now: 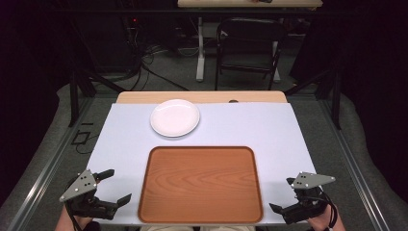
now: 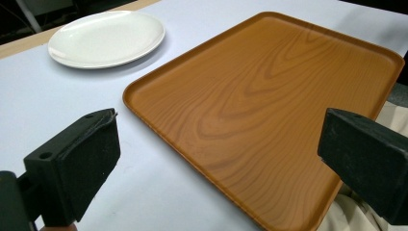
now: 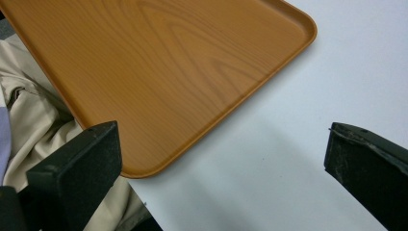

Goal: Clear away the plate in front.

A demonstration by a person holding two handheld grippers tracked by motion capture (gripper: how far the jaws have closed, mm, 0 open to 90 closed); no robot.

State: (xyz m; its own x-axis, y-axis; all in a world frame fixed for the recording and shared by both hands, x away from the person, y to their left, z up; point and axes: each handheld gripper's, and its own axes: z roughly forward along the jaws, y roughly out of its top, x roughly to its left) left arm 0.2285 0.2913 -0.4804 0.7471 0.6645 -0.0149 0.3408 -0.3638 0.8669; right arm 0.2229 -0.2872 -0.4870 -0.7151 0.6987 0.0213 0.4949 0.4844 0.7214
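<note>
Black and matte, the left gripper [image 1: 117, 185] sits at the near left corner of the table, held from below by one hand, with one grey three-cornered plate on top; its two jaws stand wide apart with nothing between them, and they point inward toward the tray's left edge without touching it. In the left gripper view the two black jaws rise at either side of the frame, the gap between them open over the tray and the pale cover. Next to the right lies the one rectangular wood-grain brown tray with rounded corners [image 1: 200, 150], flat on the single pale lavender table cover [image 1: 125, 139] and centred at the near edge, bare inside. Behind it, a little left of the tray's middle and apart from its far rim, rests one round white plate [image 1: 174, 132], also bare. A strip of light wooden tabletop [image 1: 202, 96] shows beyond the cover's far edge. Farther back on the floor stands one dark folding chair [image 1: 248, 48]. At the near right corner, the right gripper [image 1: 282, 194] mirrors the first: one hand under it, one grey plate above, two jaws spread wide and holding nothing, near the tray's right edge but apart from it. In the right gripper view, light cloth [image 3: 29, 125] shows beneath the tray's near rim.
</note>
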